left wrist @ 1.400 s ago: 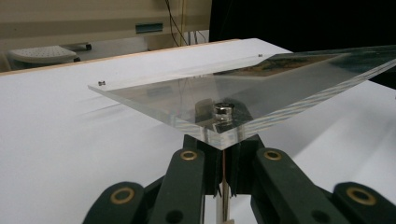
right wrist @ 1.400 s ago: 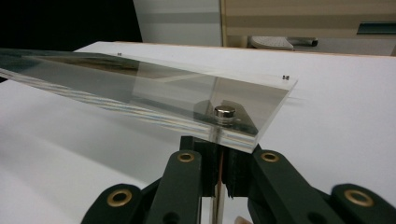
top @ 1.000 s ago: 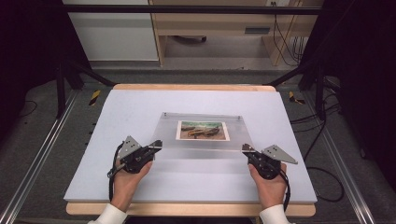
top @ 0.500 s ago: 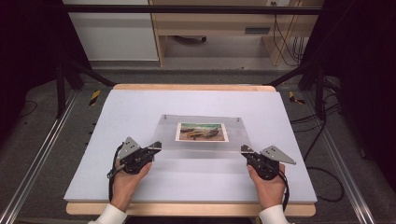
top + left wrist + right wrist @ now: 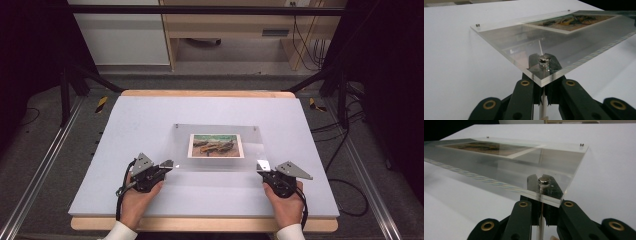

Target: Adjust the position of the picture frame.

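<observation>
Both hands reach in low; the left gripper [image 5: 167, 164] and right gripper [image 5: 262, 165] seem clamped on the acrylic frame's [image 5: 215, 165] near corner posts above the white counter [image 5: 140, 115].

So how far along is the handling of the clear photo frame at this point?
Done: both near corners are gripped. The left tongs are shut on the acrylic frame at one magnet stud, and the right tongs on the other corner. In hand: the near edge appears raised off the white board, the far edge low. Left: where the frame goes is not visible; the photo sits inside.
</observation>
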A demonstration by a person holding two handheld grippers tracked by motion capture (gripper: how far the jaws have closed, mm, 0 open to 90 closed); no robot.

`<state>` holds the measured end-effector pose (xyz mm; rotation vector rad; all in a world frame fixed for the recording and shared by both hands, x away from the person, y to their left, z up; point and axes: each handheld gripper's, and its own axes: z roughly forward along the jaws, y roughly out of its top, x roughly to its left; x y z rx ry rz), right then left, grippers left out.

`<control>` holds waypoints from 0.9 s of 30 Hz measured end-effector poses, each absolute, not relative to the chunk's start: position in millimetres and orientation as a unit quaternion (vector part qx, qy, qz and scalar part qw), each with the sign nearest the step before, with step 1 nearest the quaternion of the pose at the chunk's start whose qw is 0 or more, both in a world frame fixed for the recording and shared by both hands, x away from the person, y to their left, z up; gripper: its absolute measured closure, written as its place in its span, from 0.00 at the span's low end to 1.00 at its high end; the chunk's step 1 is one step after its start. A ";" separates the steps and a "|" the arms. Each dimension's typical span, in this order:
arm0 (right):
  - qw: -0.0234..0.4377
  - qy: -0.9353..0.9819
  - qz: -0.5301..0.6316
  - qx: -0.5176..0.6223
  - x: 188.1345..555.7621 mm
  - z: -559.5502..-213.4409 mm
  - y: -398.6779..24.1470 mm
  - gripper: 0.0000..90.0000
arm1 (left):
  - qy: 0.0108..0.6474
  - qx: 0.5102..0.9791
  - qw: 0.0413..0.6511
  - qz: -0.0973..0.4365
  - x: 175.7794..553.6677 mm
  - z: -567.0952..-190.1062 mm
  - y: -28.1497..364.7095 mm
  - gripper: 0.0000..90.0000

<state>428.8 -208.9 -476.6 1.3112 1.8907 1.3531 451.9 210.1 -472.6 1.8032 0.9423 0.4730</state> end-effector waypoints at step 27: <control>0.214 0.703 0.471 0.489 429.7 -485.8 -211.8 0.94 | 0.393 0.767 0.474 0.181 448.2 -481.7 205.8 0.93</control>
